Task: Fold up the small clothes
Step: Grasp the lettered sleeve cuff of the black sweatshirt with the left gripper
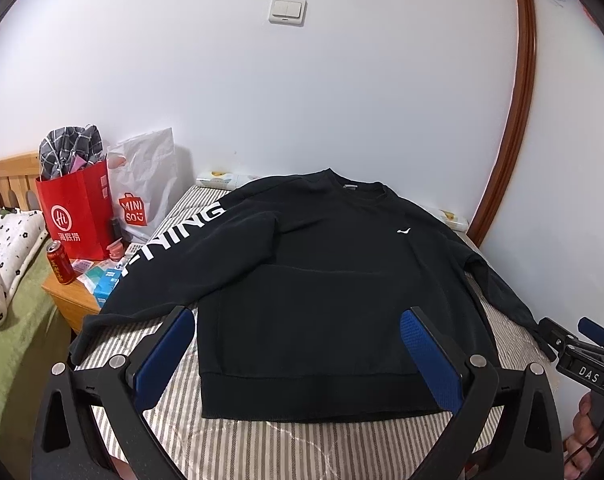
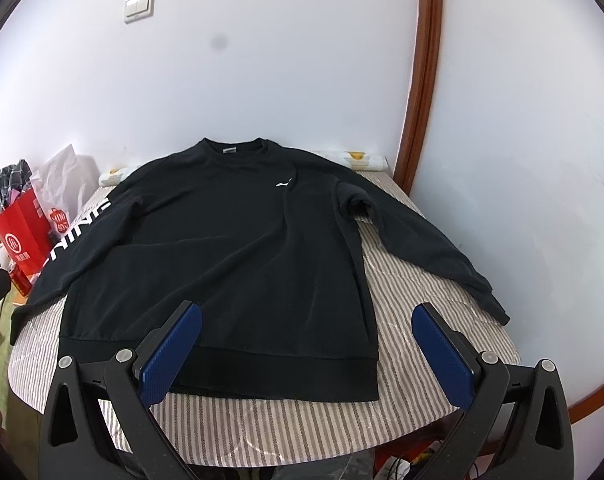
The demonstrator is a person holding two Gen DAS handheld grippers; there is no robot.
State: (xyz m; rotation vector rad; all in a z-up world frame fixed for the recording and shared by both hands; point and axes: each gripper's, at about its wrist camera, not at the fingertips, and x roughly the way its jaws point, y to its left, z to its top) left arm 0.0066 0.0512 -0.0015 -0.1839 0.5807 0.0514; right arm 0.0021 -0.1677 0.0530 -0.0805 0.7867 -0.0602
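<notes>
A black sweatshirt [image 1: 322,280] [image 2: 221,240] lies flat, front up, on a striped table cover [image 1: 261,440] [image 2: 422,300], collar toward the wall. Both sleeves are spread out; the left one carries white lettering [image 1: 173,236]. My left gripper [image 1: 297,320] hovers open over the hem, blue pads wide apart and holding nothing. Above the sweatshirt's lower right corner my right gripper [image 2: 306,316] is open as well, and it also shows at the right edge [image 1: 582,344] of the left wrist view near the right sleeve's cuff.
A red paper bag [image 1: 75,212], a white Miniso bag [image 1: 141,192], a red can [image 1: 60,262] and small boxes stand on a wooden bedside table [image 1: 73,304] at the left. A bed with a green cover [image 1: 9,340] lies further left. The white wall stands behind.
</notes>
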